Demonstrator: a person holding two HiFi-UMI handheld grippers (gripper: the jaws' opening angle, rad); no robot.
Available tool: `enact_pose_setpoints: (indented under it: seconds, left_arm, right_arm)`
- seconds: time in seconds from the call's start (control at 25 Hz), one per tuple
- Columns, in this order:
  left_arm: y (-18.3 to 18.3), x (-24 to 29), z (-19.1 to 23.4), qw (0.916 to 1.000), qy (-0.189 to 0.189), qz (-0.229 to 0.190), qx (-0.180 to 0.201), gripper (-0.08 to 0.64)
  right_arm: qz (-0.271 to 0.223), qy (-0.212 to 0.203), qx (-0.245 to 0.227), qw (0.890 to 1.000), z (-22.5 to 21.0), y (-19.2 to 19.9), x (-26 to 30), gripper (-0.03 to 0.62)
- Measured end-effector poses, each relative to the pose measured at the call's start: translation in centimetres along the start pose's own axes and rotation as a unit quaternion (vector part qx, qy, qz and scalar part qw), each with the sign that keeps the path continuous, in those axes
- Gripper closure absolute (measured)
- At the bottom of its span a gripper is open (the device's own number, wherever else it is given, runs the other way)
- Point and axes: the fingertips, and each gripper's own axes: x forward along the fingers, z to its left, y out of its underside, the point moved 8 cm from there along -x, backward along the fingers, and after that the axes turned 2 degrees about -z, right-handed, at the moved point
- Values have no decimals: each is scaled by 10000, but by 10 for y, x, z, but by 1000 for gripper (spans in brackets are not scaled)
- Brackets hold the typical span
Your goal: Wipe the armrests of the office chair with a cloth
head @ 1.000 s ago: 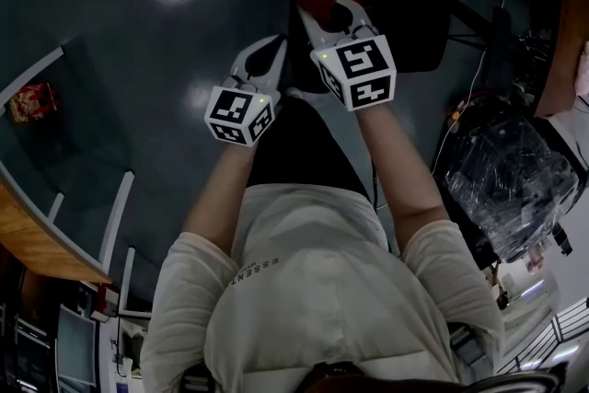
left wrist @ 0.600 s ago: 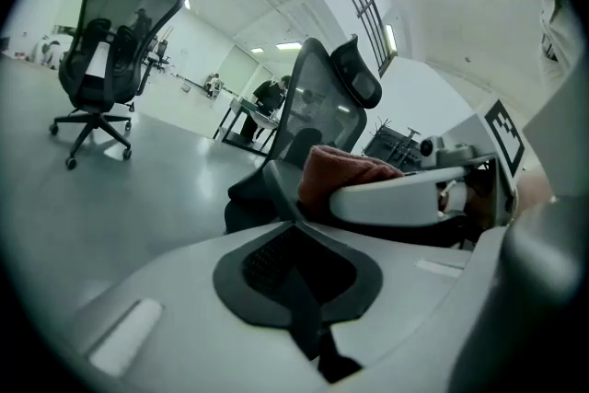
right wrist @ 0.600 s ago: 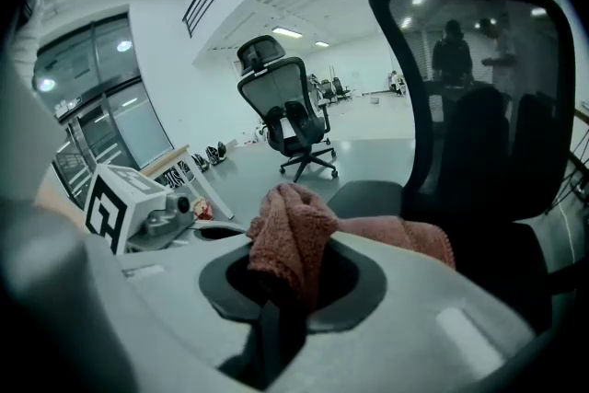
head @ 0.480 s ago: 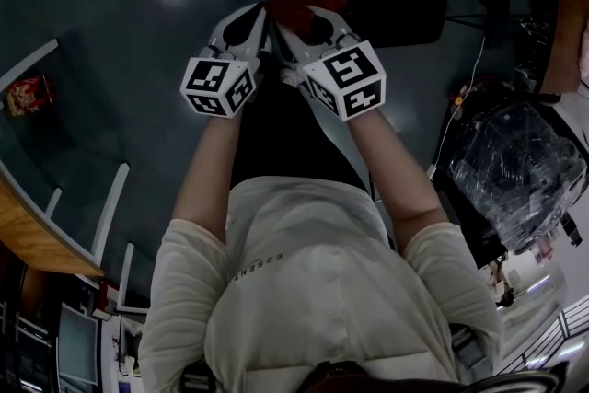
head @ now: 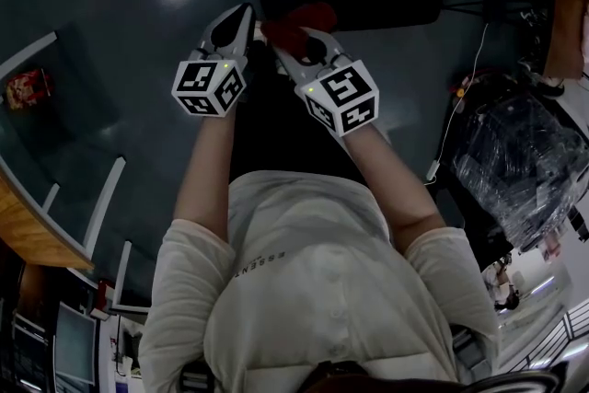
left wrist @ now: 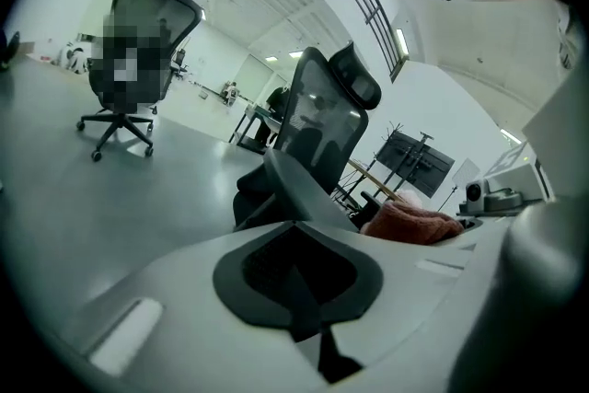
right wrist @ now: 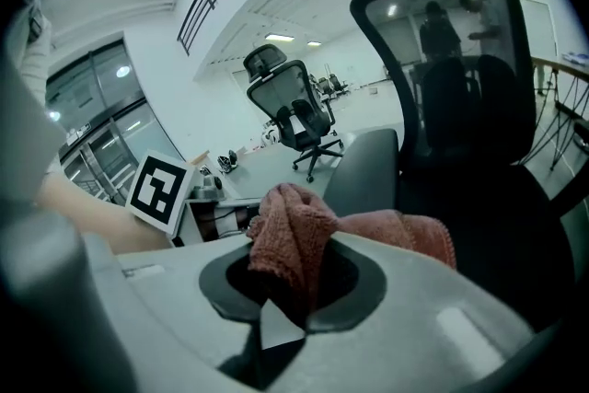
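Our right gripper (head: 293,38) pinched the red cloth (right wrist: 290,235) near the armrest (right wrist: 368,166) of the office chair (right wrist: 460,97); our left gripper (head: 246,12) was closed, empty. Glossy grey floor (head: 110,60) lay below us, with much of the chair lost in darkness.

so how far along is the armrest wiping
Done: the cloth is picked up and clamped in the right gripper's jaws. In hand: it is held close to the chair's grey armrest, though whether they touch can't be told. The left gripper is shut and empty beside it. Left: nothing shows a wiped surface, so both armrests likely still need doing.
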Motion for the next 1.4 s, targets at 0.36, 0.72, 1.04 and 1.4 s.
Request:
enact_pose_setpoints:
  seconds: [0.36, 0.72, 1.04, 1.4]
  left_arm:
    - [-7, -16, -15, 9998, 45, -109, 186, 546]
    - [-34, 30, -20, 9969, 335, 42, 716, 546]
    - [-44, 49, -16, 9938, 684, 510, 718, 545]
    - [-42, 47, -11, 9926, 1042, 330, 529, 545]
  right_arm:
    - [382, 594, 705, 9950, -29, 36, -39, 545]
    - [-335, 1447, 734, 9862, -119, -24, -28, 545]
    - [-572, 1515, 107, 9867, -148, -104, 47, 545]
    - [-809, 1202, 492, 9882, -158, -127, 77, 545]
